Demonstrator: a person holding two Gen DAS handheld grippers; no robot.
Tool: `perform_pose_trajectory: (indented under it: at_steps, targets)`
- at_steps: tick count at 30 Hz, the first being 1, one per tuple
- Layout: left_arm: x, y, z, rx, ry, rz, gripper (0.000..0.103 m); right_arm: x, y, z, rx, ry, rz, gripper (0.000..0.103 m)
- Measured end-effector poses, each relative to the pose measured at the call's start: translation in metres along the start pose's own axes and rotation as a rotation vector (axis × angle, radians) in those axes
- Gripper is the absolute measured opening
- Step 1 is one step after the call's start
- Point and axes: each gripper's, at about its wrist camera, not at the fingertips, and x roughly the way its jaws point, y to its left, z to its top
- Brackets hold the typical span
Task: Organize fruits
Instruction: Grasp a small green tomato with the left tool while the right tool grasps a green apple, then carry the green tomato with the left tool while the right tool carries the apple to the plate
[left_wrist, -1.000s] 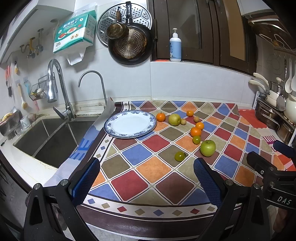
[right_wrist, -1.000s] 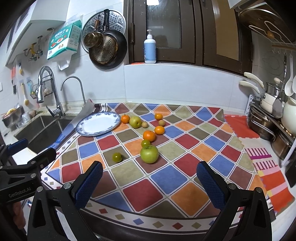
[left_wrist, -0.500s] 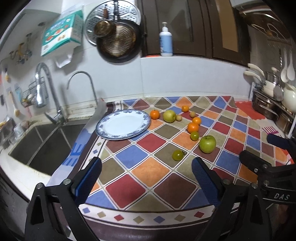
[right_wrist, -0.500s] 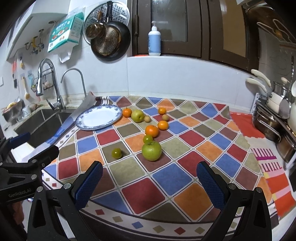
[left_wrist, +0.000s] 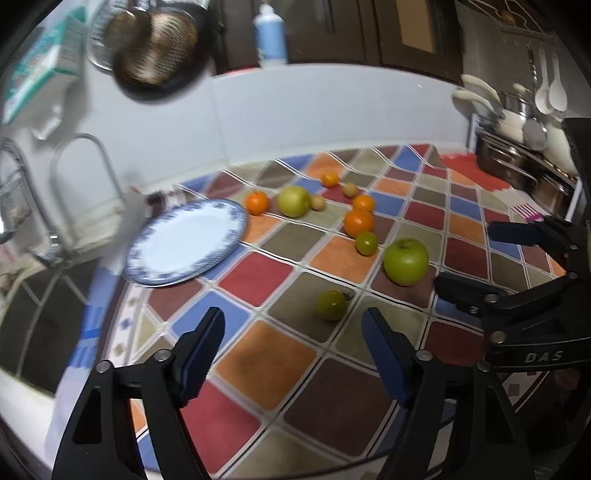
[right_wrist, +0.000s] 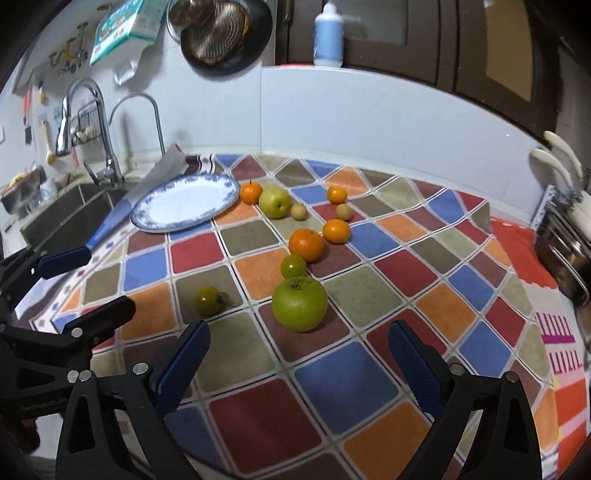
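Several fruits lie on a chequered cloth: a big green apple (left_wrist: 405, 260) (right_wrist: 299, 304), a small green tomato (left_wrist: 331, 305) (right_wrist: 208, 300), oranges (right_wrist: 306, 244), a yellow-green apple (right_wrist: 274, 201) and small ones. An empty blue-rimmed white plate (left_wrist: 186, 240) (right_wrist: 184, 202) sits left of them. My left gripper (left_wrist: 293, 352) is open and empty, just short of the small green tomato. My right gripper (right_wrist: 297, 360) is open and empty, just short of the big green apple.
A steel sink (right_wrist: 74, 206) with taps lies left of the plate. Pots and a utensil rack (left_wrist: 517, 155) stand at the far right. A pan (right_wrist: 221, 33) and soap bottle (right_wrist: 328, 35) are on the back wall. The cloth's front edge is under the grippers.
Both grippers have moved forward and lower over the cloth, closer to the fruit. The fruits and plate have not moved.
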Motion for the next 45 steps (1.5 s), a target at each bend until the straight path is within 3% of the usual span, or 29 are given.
perform_pose_trajectory:
  at_steps: [10, 18, 26, 33, 45]
  targets:
    - [0.059, -0.003, 0.006, 0.027, 0.109, -0.137, 0.056, 0.055, -0.006, 0.008, -0.042, 0.090, 0.027, 0.087]
    - [0.085, -0.003, 0.008, 0.010, 0.176, -0.186, 0.047, 0.078, -0.011, 0.010, -0.038, 0.132, 0.036, 0.080]
    - [0.094, -0.006, 0.013, 0.031, 0.186, -0.210, 0.029, 0.086, -0.014, 0.011, -0.011, 0.150, 0.054, 0.067]
    - [0.095, -0.002, 0.014, 0.034, 0.186, -0.214, 0.028, 0.087, -0.009, 0.011, -0.003, 0.160, 0.069, 0.052]
    - [0.077, 0.018, 0.022, 0.031, 0.143, -0.197, 0.028, 0.084, 0.002, 0.016, 0.041, 0.163, 0.057, 0.051]
